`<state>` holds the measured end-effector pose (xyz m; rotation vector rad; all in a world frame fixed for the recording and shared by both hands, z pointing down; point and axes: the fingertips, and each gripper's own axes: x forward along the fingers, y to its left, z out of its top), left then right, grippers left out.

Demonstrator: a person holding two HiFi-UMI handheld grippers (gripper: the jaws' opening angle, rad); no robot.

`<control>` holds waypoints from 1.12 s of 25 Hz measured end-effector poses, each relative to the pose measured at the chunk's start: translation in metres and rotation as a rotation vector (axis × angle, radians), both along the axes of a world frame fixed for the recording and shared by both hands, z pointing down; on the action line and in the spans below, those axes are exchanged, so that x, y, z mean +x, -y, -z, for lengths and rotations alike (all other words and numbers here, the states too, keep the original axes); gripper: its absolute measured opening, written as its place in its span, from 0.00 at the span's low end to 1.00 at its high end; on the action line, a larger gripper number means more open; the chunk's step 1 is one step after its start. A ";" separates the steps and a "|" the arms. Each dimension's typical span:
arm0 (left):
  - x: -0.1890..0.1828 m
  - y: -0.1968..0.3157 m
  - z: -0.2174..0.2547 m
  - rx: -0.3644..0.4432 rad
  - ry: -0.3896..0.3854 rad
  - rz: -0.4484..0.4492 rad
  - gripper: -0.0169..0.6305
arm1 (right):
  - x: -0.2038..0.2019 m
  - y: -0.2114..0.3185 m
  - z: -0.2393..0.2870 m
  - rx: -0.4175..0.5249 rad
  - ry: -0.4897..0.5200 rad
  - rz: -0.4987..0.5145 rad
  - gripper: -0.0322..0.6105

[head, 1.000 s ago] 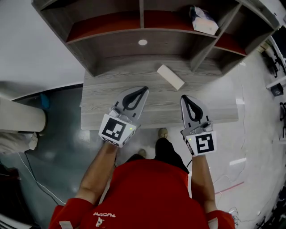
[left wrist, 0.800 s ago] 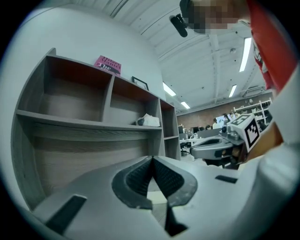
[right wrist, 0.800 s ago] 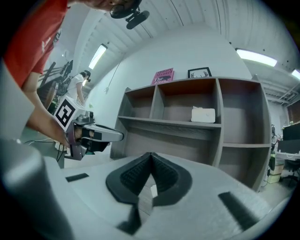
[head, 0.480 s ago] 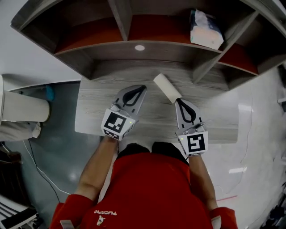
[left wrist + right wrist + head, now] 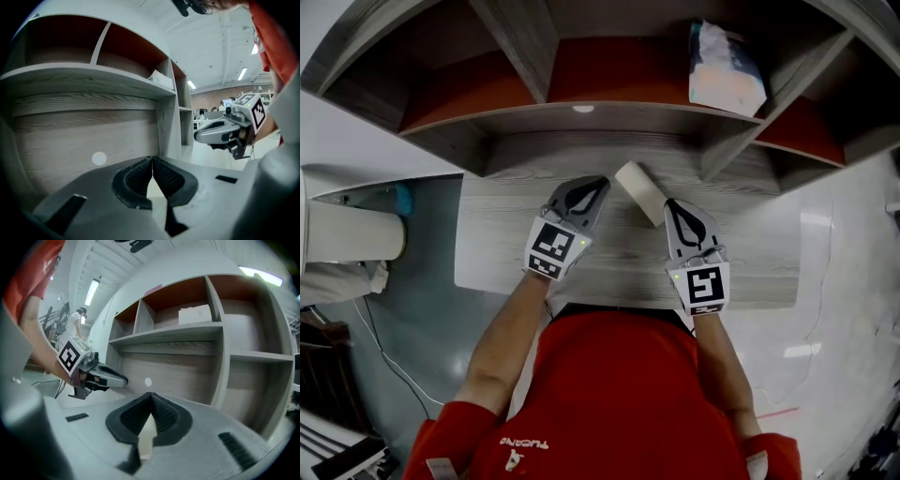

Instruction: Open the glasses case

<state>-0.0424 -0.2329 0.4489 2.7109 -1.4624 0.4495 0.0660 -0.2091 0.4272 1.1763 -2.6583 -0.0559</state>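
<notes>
The glasses case (image 5: 639, 192) is a cream oblong box lying at a slant on the grey wooden table (image 5: 497, 244), in front of the shelf unit. My left gripper (image 5: 600, 181) is shut and empty, its tip just left of the case's far end. The shut right gripper (image 5: 668, 203) has its tip at the case's near right end; I cannot tell if it touches. In the right gripper view a cream strip of the case (image 5: 146, 437) shows below my closed jaws (image 5: 151, 394), with the left gripper (image 5: 123, 379) off to the left. The left gripper view shows its own closed jaws (image 5: 152, 158) and the right gripper (image 5: 199, 137).
A grey shelf unit (image 5: 581, 127) with red back panels stands right behind the table. A white packet (image 5: 724, 67) lies on its upper right shelf. The table's near edge is by the person's body. A pale cylinder (image 5: 347, 232) lies on the floor at left.
Both grippers have moved forward and down over the table towards the case. Their tips now flank it, where before they hung near the table's front edge. Both stayed shut.
</notes>
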 end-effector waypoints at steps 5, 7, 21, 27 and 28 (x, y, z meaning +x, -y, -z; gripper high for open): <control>-0.005 0.013 -0.025 -0.066 0.002 -0.027 0.05 | -0.008 0.007 -0.015 -0.026 -0.044 -0.015 0.06; -0.006 0.018 -0.034 -0.097 -0.003 -0.043 0.05 | -0.011 0.009 -0.023 -0.049 -0.063 -0.022 0.06; 0.001 0.031 -0.109 -0.332 0.103 -0.206 0.25 | -0.019 0.016 -0.089 -0.198 -0.213 -0.009 0.34; 0.001 0.038 -0.131 -0.435 0.177 -0.248 0.28 | -0.013 0.013 -0.120 -0.267 -0.294 0.004 0.43; 0.002 0.040 -0.133 -0.442 0.184 -0.257 0.28 | -0.012 0.013 -0.125 -0.277 -0.306 0.006 0.44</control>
